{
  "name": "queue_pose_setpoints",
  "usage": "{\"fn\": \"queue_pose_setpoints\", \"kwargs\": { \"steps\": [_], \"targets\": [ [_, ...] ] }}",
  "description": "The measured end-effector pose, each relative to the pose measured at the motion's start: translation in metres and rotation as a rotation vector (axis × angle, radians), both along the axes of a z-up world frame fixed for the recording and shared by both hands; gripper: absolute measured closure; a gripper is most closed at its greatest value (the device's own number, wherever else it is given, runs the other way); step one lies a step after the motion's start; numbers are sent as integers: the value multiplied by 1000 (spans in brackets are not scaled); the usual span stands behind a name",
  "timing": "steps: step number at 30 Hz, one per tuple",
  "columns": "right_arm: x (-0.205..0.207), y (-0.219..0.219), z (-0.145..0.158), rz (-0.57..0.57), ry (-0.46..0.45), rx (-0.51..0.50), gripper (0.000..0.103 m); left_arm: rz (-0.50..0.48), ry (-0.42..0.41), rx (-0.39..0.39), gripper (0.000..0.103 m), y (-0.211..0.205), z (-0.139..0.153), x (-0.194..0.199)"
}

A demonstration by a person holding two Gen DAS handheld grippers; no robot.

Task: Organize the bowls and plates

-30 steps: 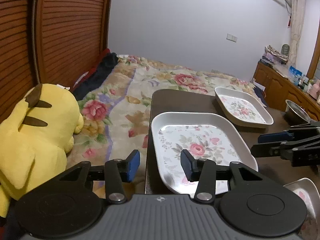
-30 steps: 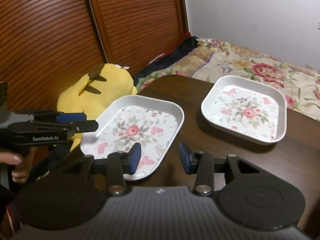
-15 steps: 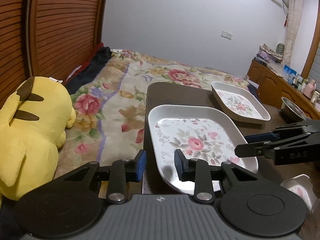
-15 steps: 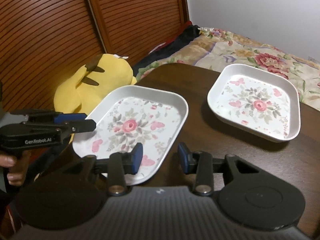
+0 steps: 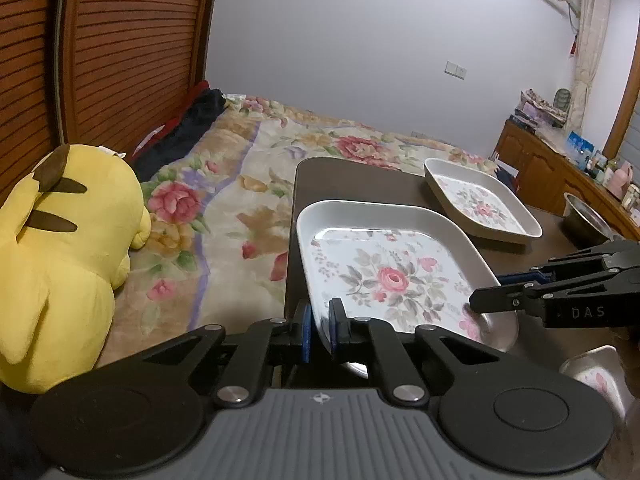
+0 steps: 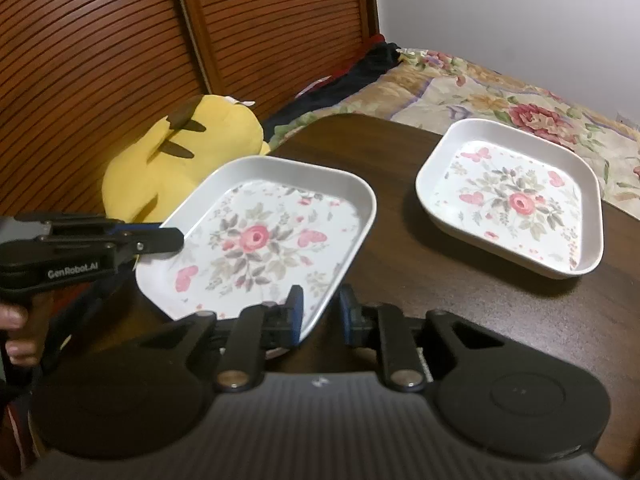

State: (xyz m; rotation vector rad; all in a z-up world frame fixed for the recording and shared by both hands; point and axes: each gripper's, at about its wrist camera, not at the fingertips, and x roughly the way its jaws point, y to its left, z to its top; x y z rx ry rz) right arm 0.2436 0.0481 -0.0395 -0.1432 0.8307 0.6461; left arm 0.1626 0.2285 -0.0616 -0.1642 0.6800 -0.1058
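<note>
Left gripper [image 5: 320, 330]: clamped on near-left rim of near plate [image 5: 394, 276].
Right gripper [image 6: 320, 314]: fingers straddling near-right rim of that plate; contact unclear, cannot tell.
Near plate: on dark table [image 6: 460, 280], near-left part.
Far plate [image 6: 514, 200]: far right, apart.

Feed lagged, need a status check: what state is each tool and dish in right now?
Left tool: shut on near plate, at its rim.
Right tool: straddling that rim, grip unclear.
Near plate: upright, empty.
Far plate: flat on table, empty, untouched.
Metal bowl: upright.
</note>
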Motion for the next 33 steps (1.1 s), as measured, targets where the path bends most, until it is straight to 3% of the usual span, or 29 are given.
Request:
{"fn": "queue_pose_setpoints", "kwargs": {
  "steps": [10, 33],
  "targets": [
    [-5, -10, 4, -25, 24, 37, 89, -6, 2, 1, 92, -6, 10, -11],
    [-67, -71, 43, -110, -72, 96, 89, -106, -102, 10, 91, -56, 52, -60]
  ]
}}
